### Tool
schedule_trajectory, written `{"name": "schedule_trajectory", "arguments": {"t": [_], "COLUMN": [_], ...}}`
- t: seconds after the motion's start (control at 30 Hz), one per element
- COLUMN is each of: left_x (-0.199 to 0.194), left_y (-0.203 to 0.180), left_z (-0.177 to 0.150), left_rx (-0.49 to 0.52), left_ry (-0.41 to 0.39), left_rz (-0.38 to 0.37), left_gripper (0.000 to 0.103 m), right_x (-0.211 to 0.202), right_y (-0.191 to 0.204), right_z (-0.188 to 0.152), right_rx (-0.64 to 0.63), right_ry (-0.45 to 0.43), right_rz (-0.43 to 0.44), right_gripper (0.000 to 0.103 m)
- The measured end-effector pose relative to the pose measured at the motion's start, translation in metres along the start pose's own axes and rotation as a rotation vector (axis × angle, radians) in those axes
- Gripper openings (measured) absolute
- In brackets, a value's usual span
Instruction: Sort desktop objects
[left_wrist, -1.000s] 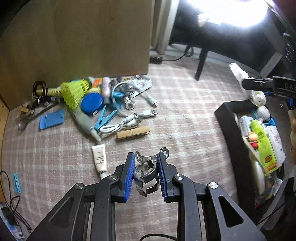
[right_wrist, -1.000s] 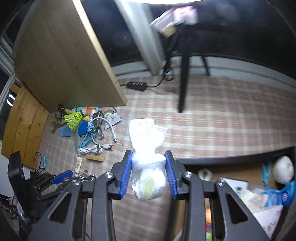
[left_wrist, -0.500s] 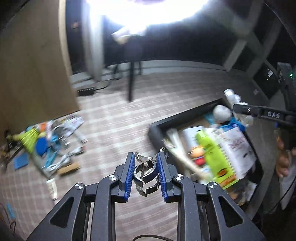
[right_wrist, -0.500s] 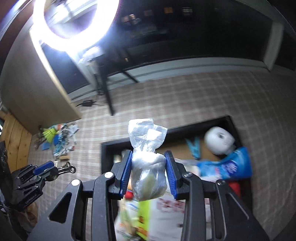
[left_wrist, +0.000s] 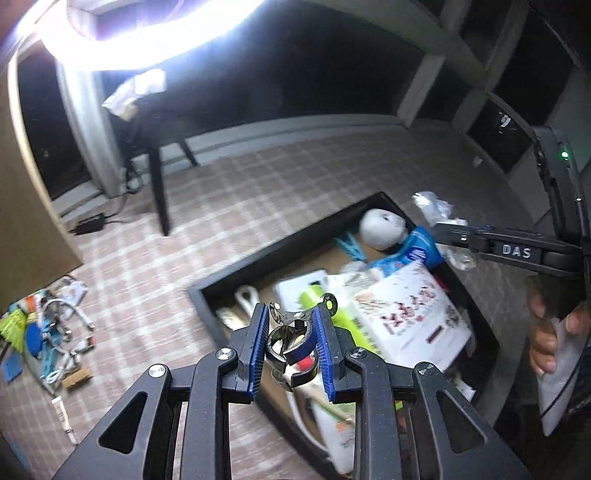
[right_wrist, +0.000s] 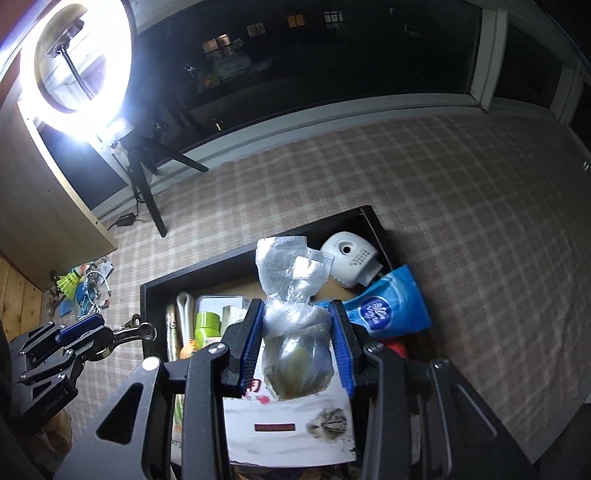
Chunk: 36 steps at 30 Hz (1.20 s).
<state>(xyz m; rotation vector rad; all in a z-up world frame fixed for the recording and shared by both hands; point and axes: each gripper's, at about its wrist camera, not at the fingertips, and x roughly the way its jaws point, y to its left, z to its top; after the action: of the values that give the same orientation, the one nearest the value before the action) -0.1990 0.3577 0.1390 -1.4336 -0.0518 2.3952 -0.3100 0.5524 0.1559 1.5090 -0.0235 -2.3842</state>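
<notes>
Metal clamp (left_wrist: 293, 349) in left gripper (left_wrist: 291, 311); right gripper (right_wrist: 296, 306) jaws opening around bag (right_wrist: 293, 273).

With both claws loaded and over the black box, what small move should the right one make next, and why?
Probably let the right claw finish opening and drop the clear plastic bag. The bag hangs directly above the black open-topped box, over the white printed packet already inside, and the jaws are opening around it. The left claw, gripping its shiny metal clamp, could follow.
</notes>
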Motion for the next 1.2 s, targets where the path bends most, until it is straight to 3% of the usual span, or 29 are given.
{"name": "schedule_trajectory", "arguments": {"t": [0.07,0.1,0.17,0.4,0.67,0.87,1.2], "left_x": [0.003,0.002,0.0,-0.004,-0.022,-0.045,-0.104], "left_y": [-0.003,-0.004,-0.004,0.013,0.075,0.165,0.373], "left_z": [0.002,0.001,-0.001,-0.011,-0.031,-0.053,-0.093], "left_rx": [-0.006,-0.001,0.011,-0.007,-0.088,-0.199,-0.491], "left_ry": [0.015,0.002,-0.006,0.002,0.004,-0.002,-0.067], "left_rz": [0.012,0.015,0.034,0.064,0.133,0.252,0.445], "left_gripper": [0.051,0.052,0.052,0.05,0.05,0.05,0.05], "right_x": [0.0,0.0,-0.002,-0.002,0.007,0.022,0.097], "right_y": [-0.001,-0.002,-0.002,0.013,0.065,0.142,0.277], "right_z": [0.001,0.002,0.002,0.002,0.005,0.007,0.012], "right_rx": [0.003,0.009,0.016,-0.009,-0.095,-0.201,-0.322], "right_ry": [0.004,0.012,0.003,0.006,0.023,0.051,0.138], "right_rz": [0.009,0.007,0.003,0.019,0.076,0.147,0.217], "right_gripper": [0.042,0.046,0.052,0.053,0.053,0.053,0.053]}}
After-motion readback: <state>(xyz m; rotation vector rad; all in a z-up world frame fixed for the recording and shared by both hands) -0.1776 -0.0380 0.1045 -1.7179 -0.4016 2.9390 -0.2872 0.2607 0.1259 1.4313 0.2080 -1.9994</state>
